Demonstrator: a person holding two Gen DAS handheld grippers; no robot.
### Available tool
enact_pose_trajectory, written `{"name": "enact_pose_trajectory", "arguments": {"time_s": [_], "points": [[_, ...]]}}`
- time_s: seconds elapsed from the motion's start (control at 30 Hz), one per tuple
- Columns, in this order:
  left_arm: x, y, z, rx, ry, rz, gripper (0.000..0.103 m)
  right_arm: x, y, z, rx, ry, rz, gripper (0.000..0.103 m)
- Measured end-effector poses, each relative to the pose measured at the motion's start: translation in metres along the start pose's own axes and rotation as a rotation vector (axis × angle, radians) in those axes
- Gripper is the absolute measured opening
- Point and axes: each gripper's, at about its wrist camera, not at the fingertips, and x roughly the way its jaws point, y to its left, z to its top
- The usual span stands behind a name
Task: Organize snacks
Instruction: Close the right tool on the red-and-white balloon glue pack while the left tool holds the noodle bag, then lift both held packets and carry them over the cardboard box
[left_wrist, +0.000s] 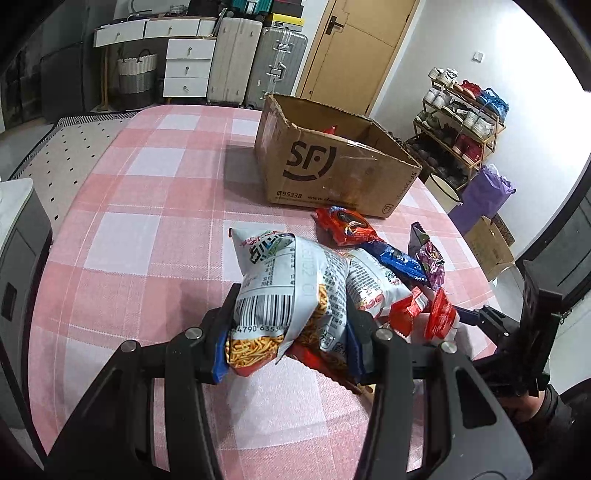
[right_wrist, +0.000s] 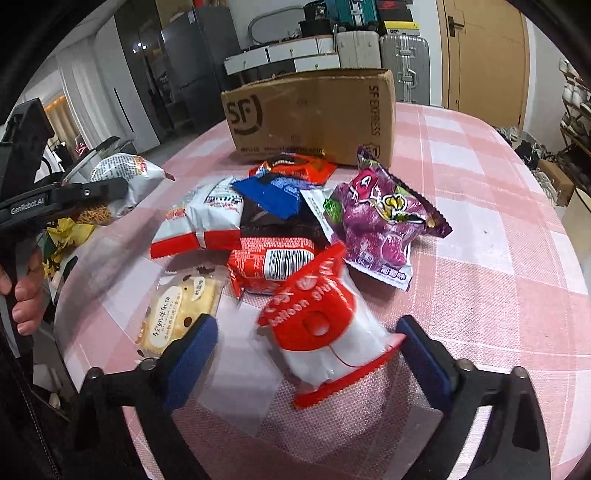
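Note:
My left gripper (left_wrist: 286, 332) is shut on a white bag of noodle-stick snacks (left_wrist: 288, 284) and holds it above the pink checked table (left_wrist: 147, 229). It also shows at the left of the right wrist view (right_wrist: 122, 181). My right gripper (right_wrist: 308, 343) is open, its blue pads on either side of a red and white balloon-glue pack (right_wrist: 325, 321) that lies on the table. A pile of snack packs lies beyond: a purple bag (right_wrist: 384, 221), a red barcode pack (right_wrist: 273, 266), a white and red bag (right_wrist: 207, 221), a blue pack (right_wrist: 269, 195). An open SF cardboard box (left_wrist: 332, 162) stands behind.
A cream biscuit pack (right_wrist: 177, 310) lies beside my right gripper's left finger. A red pack (left_wrist: 345, 225) lies in front of the box. Suitcases (left_wrist: 258, 62), drawers and a shoe rack (left_wrist: 458, 122) stand beyond the table's far edge.

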Motion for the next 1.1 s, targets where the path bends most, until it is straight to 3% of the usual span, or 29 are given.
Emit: {"name": "enact_pose_trajectory", "arguments": {"time_s": [0.17, 0.3, 1.1], "points": [[-0.007, 0.004, -0.004, -0.015, -0.007, 0.000, 0.045, -0.001, 0.001, -0.001, 0.001, -0.001, -0.025, 0.076], [-0.014, 0.006, -0.007, -0.019, -0.017, -0.002, 0.045, -0.003, 0.000, -0.003, 0.000, -0.006, -0.039, 0.060], [-0.052, -0.017, -0.014, 0.036, -0.060, -0.037, 0.045, -0.071, 0.006, 0.008, 0.047, -0.160, 0.034, 0.057]]}}
